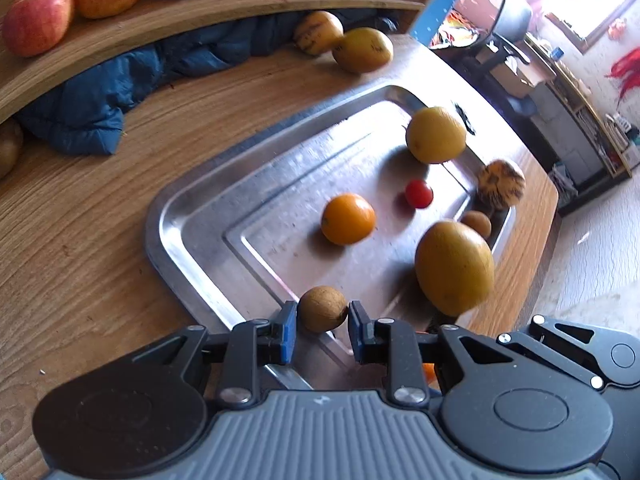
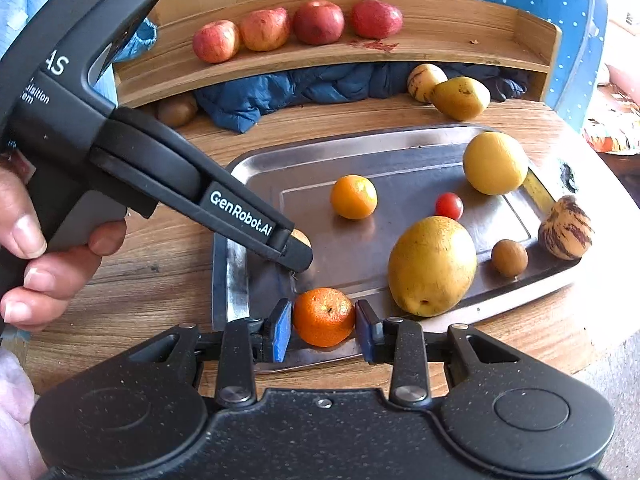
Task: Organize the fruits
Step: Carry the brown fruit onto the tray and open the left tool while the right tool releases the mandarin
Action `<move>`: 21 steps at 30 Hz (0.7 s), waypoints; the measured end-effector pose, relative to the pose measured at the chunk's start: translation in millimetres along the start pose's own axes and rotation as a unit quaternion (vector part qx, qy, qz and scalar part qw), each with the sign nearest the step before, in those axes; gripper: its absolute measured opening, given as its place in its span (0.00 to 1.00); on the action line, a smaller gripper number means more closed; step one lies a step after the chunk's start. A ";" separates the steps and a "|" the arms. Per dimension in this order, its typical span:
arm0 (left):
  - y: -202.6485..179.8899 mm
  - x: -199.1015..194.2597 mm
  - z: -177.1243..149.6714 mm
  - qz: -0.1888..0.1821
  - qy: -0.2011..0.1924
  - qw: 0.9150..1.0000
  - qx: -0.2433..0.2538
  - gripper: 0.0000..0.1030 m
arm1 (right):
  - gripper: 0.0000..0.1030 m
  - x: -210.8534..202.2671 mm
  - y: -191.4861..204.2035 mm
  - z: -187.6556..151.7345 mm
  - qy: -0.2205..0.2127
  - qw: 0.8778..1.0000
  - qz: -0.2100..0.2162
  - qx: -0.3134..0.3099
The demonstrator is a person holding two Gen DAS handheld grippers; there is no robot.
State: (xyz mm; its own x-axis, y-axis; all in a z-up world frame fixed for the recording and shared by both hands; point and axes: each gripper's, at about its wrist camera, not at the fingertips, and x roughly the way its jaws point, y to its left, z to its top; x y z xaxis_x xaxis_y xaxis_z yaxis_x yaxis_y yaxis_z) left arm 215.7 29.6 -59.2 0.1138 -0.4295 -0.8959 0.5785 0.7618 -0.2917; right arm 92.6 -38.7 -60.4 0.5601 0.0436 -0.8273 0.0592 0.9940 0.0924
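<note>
A steel tray (image 1: pixel 192 216) (image 2: pixel 400 152) lies on the wooden table and holds several fruits. My left gripper (image 1: pixel 322 332) has its blue pads against a small brown fruit (image 1: pixel 322 307) at the tray's near edge; in the right wrist view this gripper (image 2: pixel 296 254) reaches in from the left and hides most of that fruit. My right gripper (image 2: pixel 323 330) is closed on a mandarin (image 2: pixel 324 316) at the tray's front edge. On the tray also lie an orange (image 2: pixel 353 197), a cherry tomato (image 2: pixel 449 205), a large yellow mango (image 2: pixel 432 266), a yellow round fruit (image 2: pixel 495 162) and a second small brown fruit (image 2: pixel 509 257).
A curved wooden shelf (image 2: pixel 440 28) at the back carries several red apples (image 2: pixel 318 22). Below it lie a blue cloth (image 2: pixel 280 96), a striped melon (image 2: pixel 424 80), a yellow fruit (image 2: pixel 460 98) and a kiwi (image 2: pixel 176 110). A striped melon (image 2: pixel 565 228) sits on the tray's right rim.
</note>
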 end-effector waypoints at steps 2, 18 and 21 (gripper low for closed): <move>-3.2 -0.5 -2.0 0.003 0.001 1.000 0.009 0.29 | 0.35 0.1 1.7 -0.6 -0.001 1.000 -0.003 -0.001; -3.9 -5.5 -5.5 0.009 0.016 1.000 0.022 0.36 | 0.59 -10.3 0.6 0.3 0.001 1.000 -0.001 0.022; 0.8 -11.1 -6.9 0.007 0.016 1.000 0.020 0.43 | 0.67 -13.3 1.1 1.0 0.005 1.000 0.001 0.028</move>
State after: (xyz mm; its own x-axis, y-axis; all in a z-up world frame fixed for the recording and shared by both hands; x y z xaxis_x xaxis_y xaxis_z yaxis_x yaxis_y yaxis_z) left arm 209.4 38.4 -51.8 0.0960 -0.4034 -0.9100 0.6094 0.7467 -0.2667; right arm 86.0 -38.4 -48.8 0.5521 0.0469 -0.8324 0.1046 0.9866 0.1250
